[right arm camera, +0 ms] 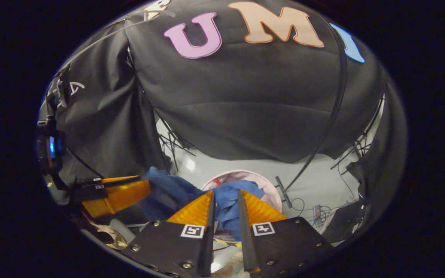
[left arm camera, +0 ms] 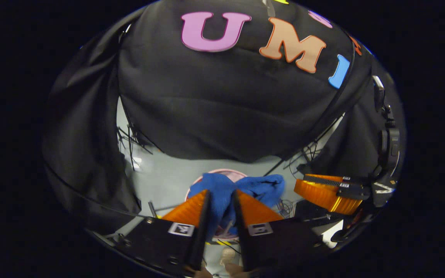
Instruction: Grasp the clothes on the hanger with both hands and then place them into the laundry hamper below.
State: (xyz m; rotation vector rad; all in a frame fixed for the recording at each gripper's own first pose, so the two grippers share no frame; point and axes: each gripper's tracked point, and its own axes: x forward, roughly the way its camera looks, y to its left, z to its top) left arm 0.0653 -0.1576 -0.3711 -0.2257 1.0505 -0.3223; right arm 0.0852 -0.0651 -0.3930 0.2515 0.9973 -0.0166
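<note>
A blue garment (left arm camera: 263, 187) hangs bunched between my two grippers, above the round pink laundry hamper (left arm camera: 222, 171) on the floor. In the left gripper view, my left gripper (left arm camera: 221, 195) is shut on a fold of the cloth, and the right gripper (left arm camera: 325, 191) is level with it at the right, its tips at the cloth's edge. In the right gripper view, my right gripper (right arm camera: 226, 197) is shut on the blue garment (right arm camera: 228, 206) over the hamper (right arm camera: 238, 173). There the left gripper (right arm camera: 116, 193) holds the other end. Most of the hamper is hidden by the cloth.
The grey floor (left arm camera: 168, 177) lies under the hamper. Thin stand legs (left arm camera: 129, 141) rise at the left and loose cables (right arm camera: 315, 210) trail at the right. A dark bar (right arm camera: 334, 116) slants down across the wall cloth.
</note>
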